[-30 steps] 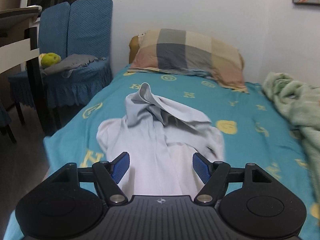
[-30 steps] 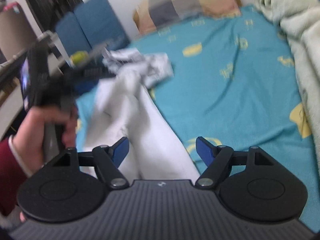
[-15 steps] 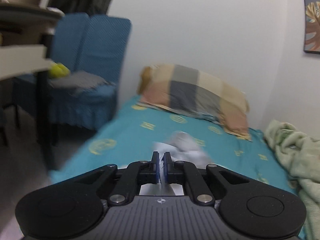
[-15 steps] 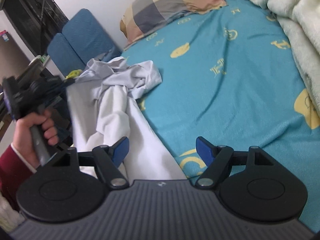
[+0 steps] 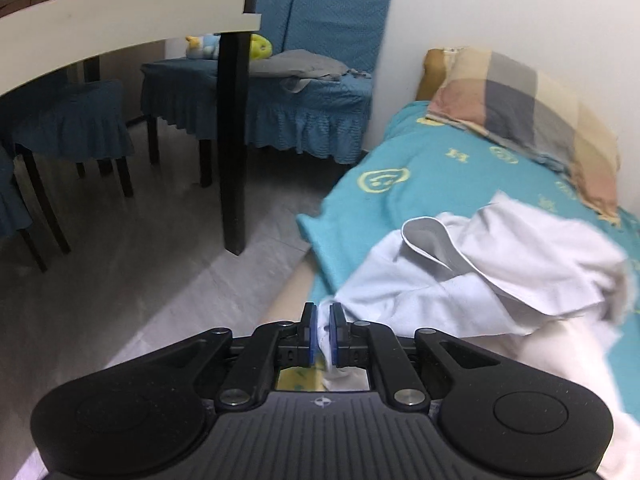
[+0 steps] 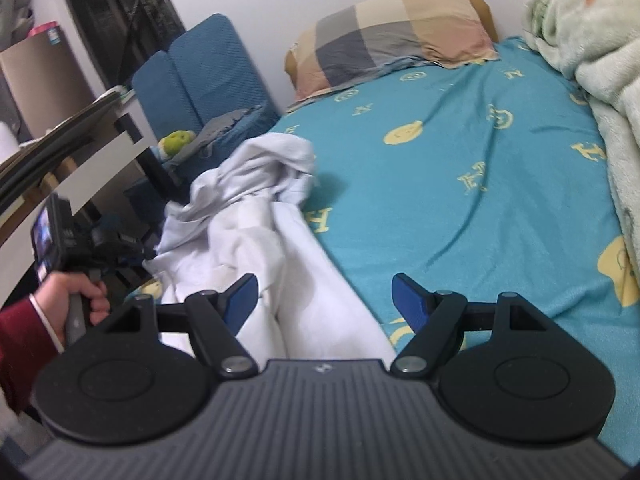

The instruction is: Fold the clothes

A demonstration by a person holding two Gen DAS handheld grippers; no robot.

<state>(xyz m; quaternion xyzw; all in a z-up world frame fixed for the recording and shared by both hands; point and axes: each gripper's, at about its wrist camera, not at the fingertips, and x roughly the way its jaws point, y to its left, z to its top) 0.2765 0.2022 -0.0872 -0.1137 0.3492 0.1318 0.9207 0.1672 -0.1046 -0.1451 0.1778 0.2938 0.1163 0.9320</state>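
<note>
A crumpled white garment (image 5: 500, 264) lies on the near left part of the teal bed (image 5: 452, 168); it also shows in the right wrist view (image 6: 256, 216). My left gripper (image 5: 323, 330) is shut on an edge of the white garment at the bed's left side, over the floor edge. In the right wrist view the left gripper (image 6: 100, 240) is held in a hand at the left, beside the garment. My right gripper (image 6: 325, 300) is open and empty, above the near end of the garment.
A checked pillow (image 6: 392, 36) lies at the bed's head. A pale green blanket (image 6: 600, 60) is heaped along the right side. Left of the bed stand blue covered chairs (image 5: 304, 80) and a table with a black leg (image 5: 234, 140).
My left gripper shut on the garment's edge and has swung left toward the bed's side, pulling the cloth. My right gripper stays open and has shifted a little.
</note>
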